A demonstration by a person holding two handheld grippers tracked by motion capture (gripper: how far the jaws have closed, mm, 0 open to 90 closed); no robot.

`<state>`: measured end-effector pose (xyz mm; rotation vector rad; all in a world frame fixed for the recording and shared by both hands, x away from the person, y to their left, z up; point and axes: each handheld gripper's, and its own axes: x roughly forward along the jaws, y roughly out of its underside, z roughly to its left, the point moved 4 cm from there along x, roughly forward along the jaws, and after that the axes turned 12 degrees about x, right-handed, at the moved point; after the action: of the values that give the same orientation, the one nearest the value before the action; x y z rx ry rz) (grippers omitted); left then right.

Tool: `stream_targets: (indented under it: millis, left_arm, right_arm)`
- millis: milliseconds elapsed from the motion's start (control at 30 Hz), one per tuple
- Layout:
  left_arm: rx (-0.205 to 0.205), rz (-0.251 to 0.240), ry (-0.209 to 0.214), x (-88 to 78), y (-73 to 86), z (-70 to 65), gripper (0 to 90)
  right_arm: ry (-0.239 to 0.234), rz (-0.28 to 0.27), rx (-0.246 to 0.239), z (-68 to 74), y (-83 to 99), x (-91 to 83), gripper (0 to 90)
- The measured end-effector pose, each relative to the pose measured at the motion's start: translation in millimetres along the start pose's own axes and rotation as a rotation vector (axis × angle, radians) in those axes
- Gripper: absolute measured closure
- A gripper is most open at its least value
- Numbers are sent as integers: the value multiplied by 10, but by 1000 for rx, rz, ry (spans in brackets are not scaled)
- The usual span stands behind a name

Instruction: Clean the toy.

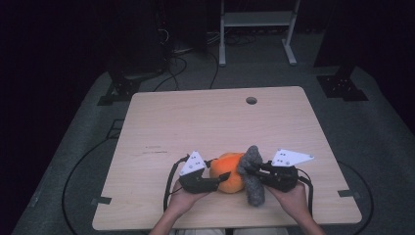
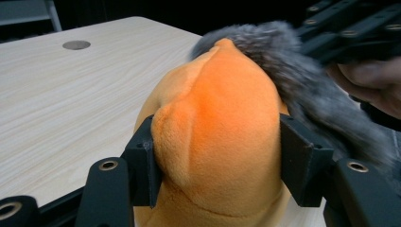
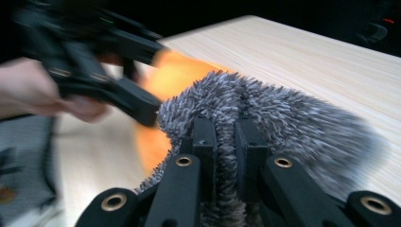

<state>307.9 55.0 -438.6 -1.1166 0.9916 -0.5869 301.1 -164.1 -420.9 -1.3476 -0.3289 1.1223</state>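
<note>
1. We have both hands low at the near edge of the desk (image 1: 161,122), meeting over one plush toy (image 1: 229,172).
2. The toy sits on the desk near the front edge, between our two grippers: an orange body with a grey furry piece (image 1: 252,176) draped against its right side.
3. Our left gripper (image 1: 211,183) comes in from the left and pinches the orange body.
4. In the left gripper view the two black pads press into the plush on either side, and the fabric bulges up between them (image 2: 217,137).
5. Our right gripper (image 1: 252,169) comes in from the right and is clamped on the grey fur.
6. In the right gripper view its jaws stand almost together, with a thin fold of fur (image 3: 265,113) squeezed in the narrow gap.
7. That view also catches the other hand and its gripper (image 3: 94,71) at the upper left, blurred, with orange showing behind them.
8. The grey fur touches the orange body; in the left gripper view it runs down the body's far right flank (image 2: 302,85).
9. A round hole (image 1: 251,100) sits in the desk near its far edge, well apart from the toy.
10. Cables trail from both grippers back towards us.
</note>
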Motion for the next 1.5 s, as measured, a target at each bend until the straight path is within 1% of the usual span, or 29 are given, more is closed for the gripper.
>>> stream_targets:
  millis: [33,67,100,167,200,267,300,333,367,433,467,500,600,667,800,867,900,967,1033,1100,1133,1167,1233,1267,1300,1333,1400,1433,1500]
  left_arm:
    - [0,0,0,0,0,0,402]
    - [7,-4,0,4,0,-15,401]
    - [24,-2,5,8,-2,-45,399]
    - [97,-2,32,21,-16,-150,380]
    - [133,-3,76,25,-22,-193,293]
    - [135,-10,91,21,-22,-187,201]
    - [125,-9,75,19,-8,-132,165]
    - [125,-9,75,19,-8,-132,158]
    - [98,2,64,41,14,-107,171]
    - [146,-4,55,68,17,-166,277]
    - [146,-4,55,68,17,-166,313]
    - [219,13,51,95,-6,-262,334]
    - [287,26,87,131,-16,-385,360]
    - [328,27,89,137,-11,-420,356]
    - [280,10,85,147,-22,-364,260]
    - [245,7,76,168,-24,-329,257]
    - [238,3,74,186,-22,-329,295]
    - [275,16,65,235,-30,-376,348]
    - [275,20,75,238,-32,-381,361]
    - [272,15,93,225,-23,-381,363]
    - [272,15,93,225,-23,-381,347]
    - [259,4,98,212,-35,-360,311]
    - [243,13,84,217,-42,-335,185]
    - [177,95,90,280,-5,-274,108]
    - [147,124,117,313,35,-250,85]
    - [137,121,118,320,61,-236,90]
    - [141,97,115,311,63,-242,218]
    - [212,84,78,278,19,-273,275]
    - [265,80,31,251,-33,-309,347]
  right_arm:
    - [0,0,0,0,0,0,804]
    - [75,11,3,-111,9,-45,804]
    - [66,5,32,-154,12,-76,803]
    - [54,-8,52,-182,11,-112,803]
    - [45,-6,54,-194,8,-130,802]
    - [54,6,57,-204,18,-132,803]
    - [33,10,93,-260,38,-153,803]
    - [33,10,93,-260,38,-153,803]
    - [17,4,112,-263,24,-169,804]
    - [4,6,95,-192,-18,-159,805]
    - [5,9,67,-129,-42,-149,805]
    - [0,10,46,-55,-67,-138,805]
    - [-52,-3,12,112,-132,-130,806]
    - [-50,10,-4,129,-141,-113,807]
    - [-34,17,34,-15,-98,-146,807]
    - [-31,12,54,-77,-85,-172,807]
    - [-36,10,69,-112,-79,-178,807]
    - [-26,17,98,-204,-62,-185,807]
    - [-16,16,113,-263,-50,-196,807]
    - [33,14,159,-427,13,-231,805]
    - [33,14,159,-427,13,-231,805]
    - [56,21,187,-512,49,-253,805]
    - [56,25,199,-538,59,-260,806]
    - [58,28,188,-527,65,-267,805]
    - [57,28,183,-513,62,-265,806]
    - [52,30,182,-494,53,-267,806]
    - [44,30,178,-465,40,-266,807]
    - [30,31,148,-371,-8,-260,808]
    - [11,15,129,-274,-56,-258,809]
